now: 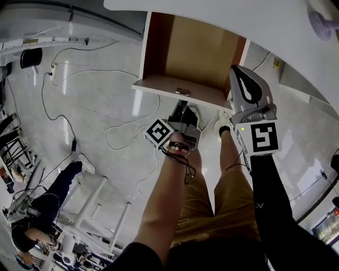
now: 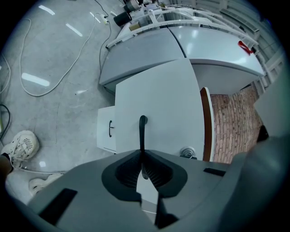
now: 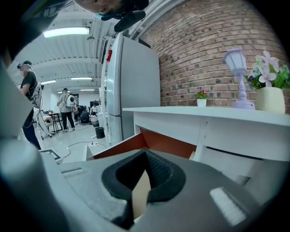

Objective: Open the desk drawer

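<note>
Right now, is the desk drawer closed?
No, the drawer is pulled out from under the desk top, and the head view looks down into its bare brown inside.

floor: grey, glossy, w/ cables | wall: red brick | fridge: grey | ceiling strip lights: on

Drawer is jutting out beneath the desk; left gripper is resting at its front handle, right gripper alongside.
</note>
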### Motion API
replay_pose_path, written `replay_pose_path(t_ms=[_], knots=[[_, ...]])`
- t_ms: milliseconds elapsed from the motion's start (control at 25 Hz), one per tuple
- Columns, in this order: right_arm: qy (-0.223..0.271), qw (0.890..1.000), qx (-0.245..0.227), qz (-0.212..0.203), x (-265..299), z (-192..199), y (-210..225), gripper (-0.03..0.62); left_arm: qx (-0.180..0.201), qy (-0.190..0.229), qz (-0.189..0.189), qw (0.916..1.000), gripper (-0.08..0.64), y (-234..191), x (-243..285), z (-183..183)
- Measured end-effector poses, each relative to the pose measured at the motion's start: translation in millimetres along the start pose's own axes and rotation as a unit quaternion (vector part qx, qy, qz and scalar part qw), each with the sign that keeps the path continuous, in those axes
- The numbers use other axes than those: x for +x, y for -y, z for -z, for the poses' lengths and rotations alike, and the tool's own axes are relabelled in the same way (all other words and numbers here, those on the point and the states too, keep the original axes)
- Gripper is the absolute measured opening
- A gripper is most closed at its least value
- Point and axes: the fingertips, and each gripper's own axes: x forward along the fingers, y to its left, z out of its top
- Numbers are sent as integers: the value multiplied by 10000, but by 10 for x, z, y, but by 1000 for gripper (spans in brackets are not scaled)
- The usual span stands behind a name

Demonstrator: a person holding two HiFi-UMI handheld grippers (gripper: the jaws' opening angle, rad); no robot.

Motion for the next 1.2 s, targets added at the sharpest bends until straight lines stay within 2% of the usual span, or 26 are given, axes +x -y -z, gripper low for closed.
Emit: replay_pose_path(t_ms=[480, 760, 1080, 1200], knots=[[-51, 9999, 99, 40, -43, 99, 126, -2, -128, 102, 7, 9999, 26, -79, -32, -12], [0, 10000, 49, -24, -23, 112, 109, -2, -72, 119, -63, 9999, 26, -122, -45, -20], [36, 10000, 46, 2, 12, 49, 47, -2, -303, 381, -17, 9988, 26, -134, -90, -47], [33, 10000, 24, 1, 8, 37, 40, -2, -202, 334, 11, 9992, 26, -138, -80, -45]])
